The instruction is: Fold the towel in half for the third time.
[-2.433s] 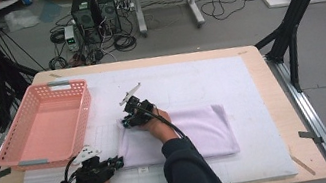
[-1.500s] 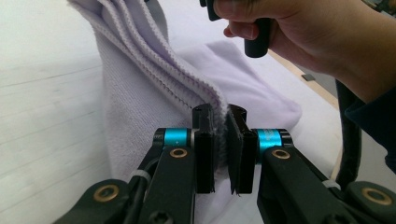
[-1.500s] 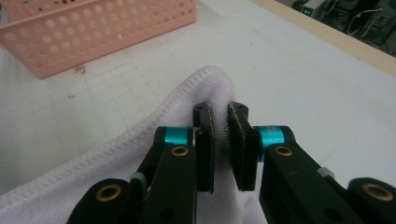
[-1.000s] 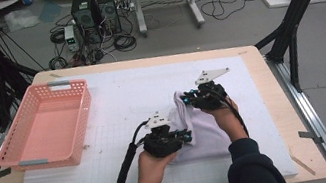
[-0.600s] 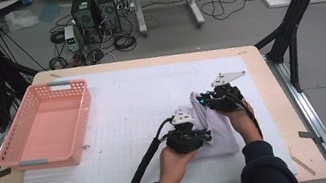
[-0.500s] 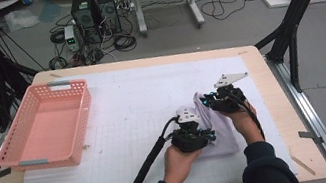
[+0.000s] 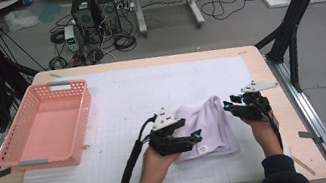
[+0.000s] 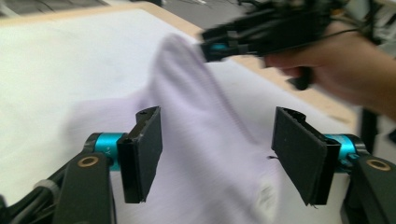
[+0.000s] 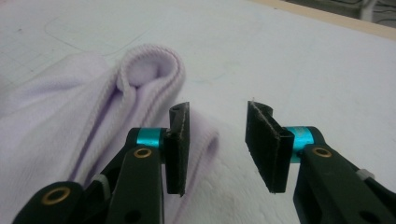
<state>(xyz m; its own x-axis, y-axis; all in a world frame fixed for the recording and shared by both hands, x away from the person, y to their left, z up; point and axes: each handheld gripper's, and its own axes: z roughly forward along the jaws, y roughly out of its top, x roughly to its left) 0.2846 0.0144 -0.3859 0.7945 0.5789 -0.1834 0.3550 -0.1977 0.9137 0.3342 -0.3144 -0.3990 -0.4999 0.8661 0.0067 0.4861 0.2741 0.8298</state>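
Lilac cloth [image 7: 208, 126] folded on mat — basket [image 7: 8, 149] apart.

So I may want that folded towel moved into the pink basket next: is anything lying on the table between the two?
Nothing visible does. Between the lilac towel and the pink basket there is only bare white mat; the left gripper sits at the towel's near edge, jaws open.

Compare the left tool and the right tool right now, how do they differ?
The left tool stands wide open over the folded lilac towel, cloth below its jaws; the right tool gapes less and sits at the towel's edge, over the white mat. The left has no grey plate; the right carries one. Both have just been opening, and neither grips the towel.
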